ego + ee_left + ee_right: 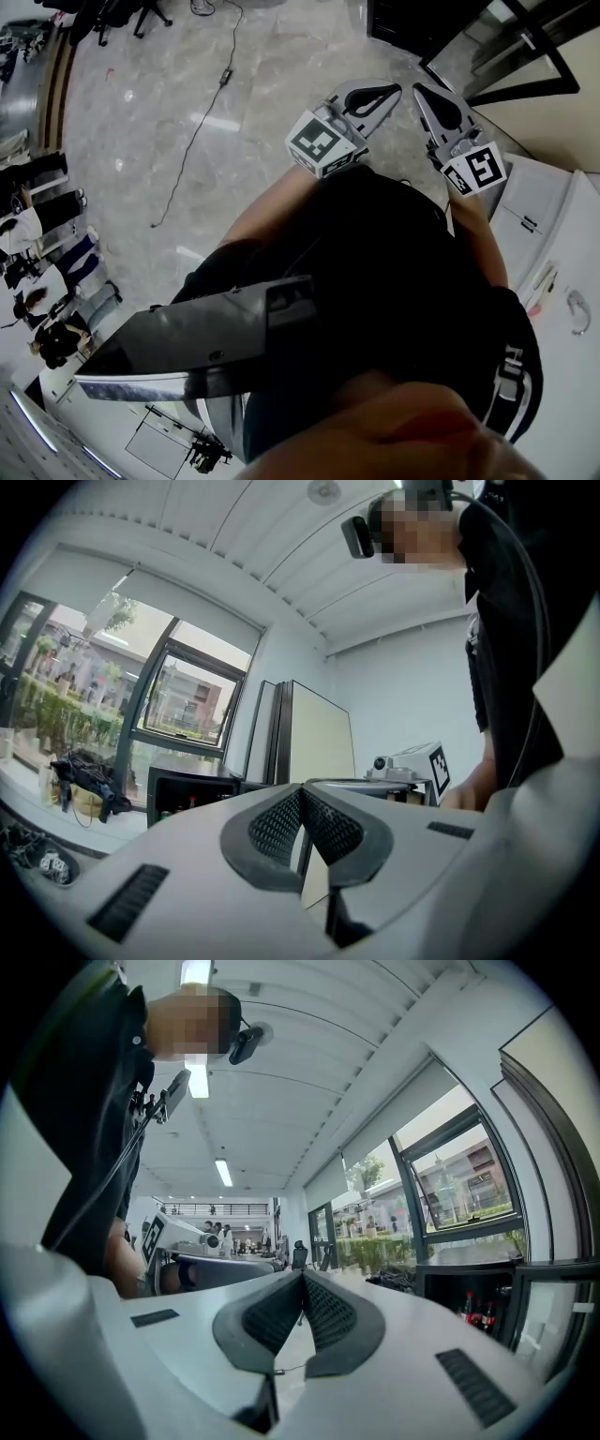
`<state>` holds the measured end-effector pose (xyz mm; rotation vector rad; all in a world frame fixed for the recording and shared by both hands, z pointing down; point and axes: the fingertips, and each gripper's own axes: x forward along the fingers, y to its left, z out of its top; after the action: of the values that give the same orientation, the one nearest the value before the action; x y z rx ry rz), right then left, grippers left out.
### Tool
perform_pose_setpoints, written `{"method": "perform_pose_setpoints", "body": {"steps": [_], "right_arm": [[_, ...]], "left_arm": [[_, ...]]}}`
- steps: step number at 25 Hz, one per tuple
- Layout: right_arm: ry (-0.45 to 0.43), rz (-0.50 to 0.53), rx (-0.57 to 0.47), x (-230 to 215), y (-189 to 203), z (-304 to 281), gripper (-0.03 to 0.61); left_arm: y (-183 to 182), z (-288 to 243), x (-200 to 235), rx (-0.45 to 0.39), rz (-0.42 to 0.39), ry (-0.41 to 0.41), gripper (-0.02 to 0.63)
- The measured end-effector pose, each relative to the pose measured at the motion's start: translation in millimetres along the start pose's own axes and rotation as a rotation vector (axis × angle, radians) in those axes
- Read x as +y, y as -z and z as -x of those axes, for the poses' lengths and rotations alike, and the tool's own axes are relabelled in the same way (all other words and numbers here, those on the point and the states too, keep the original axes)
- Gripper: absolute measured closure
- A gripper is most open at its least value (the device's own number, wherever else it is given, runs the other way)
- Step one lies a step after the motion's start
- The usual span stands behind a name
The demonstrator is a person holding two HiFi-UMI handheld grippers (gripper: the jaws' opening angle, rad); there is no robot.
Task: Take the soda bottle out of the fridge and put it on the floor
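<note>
A small black fridge point(469, 1288) stands under the window, with red-labelled bottles point(476, 1312) inside it, and I cannot tell which is the soda bottle. It also shows as a dark box point(187, 794) in the left gripper view. Whether its door stands open I cannot tell. My left gripper point(373, 95) point(300, 791) is shut with nothing in it, held up in front of the body. My right gripper point(441, 105) point(302, 1275) is beside it, also shut and holding nothing. Both are well away from the fridge.
A tall cream cabinet point(314, 742) stands right of the fridge. There is a white cabinet point(539, 220) at my right. A black cable point(192, 141) trails over the marble floor point(141, 103). Several people point(42, 272) stand at the left edge. Clutter point(84, 785) lies on the window sill.
</note>
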<state>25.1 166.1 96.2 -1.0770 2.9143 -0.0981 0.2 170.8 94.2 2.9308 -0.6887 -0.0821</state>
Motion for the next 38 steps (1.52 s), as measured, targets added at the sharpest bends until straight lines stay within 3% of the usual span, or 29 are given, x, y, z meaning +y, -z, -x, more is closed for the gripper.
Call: {"method": "perform_pose_setpoints", "body": {"steps": [9, 21, 28, 38], "right_arm": [[0.098, 0.013, 0.006, -14.7, 1.6, -62.2, 0.568], [0.148, 0.021, 0.031, -51.7, 9.4, -73.0, 0.566], [0.139, 0.003, 0.033, -104.8, 22.3, -75.8, 0.566], [0.146, 0.015, 0.061, -225.9, 51.2, -93.4, 0.566]], "left_arm": [[-1.7, 19.0, 68.3, 0.018, 0.013, 0.064, 0.615], [3.3, -4.3, 96.2, 0.018, 0.02, 0.083, 0.615], [16.0, -44.4, 119.4, 0.052, 0.018, 0.054, 0.615], [35.9, -139.9, 175.6, 0.085, 0.033, -0.011, 0.615]]}}
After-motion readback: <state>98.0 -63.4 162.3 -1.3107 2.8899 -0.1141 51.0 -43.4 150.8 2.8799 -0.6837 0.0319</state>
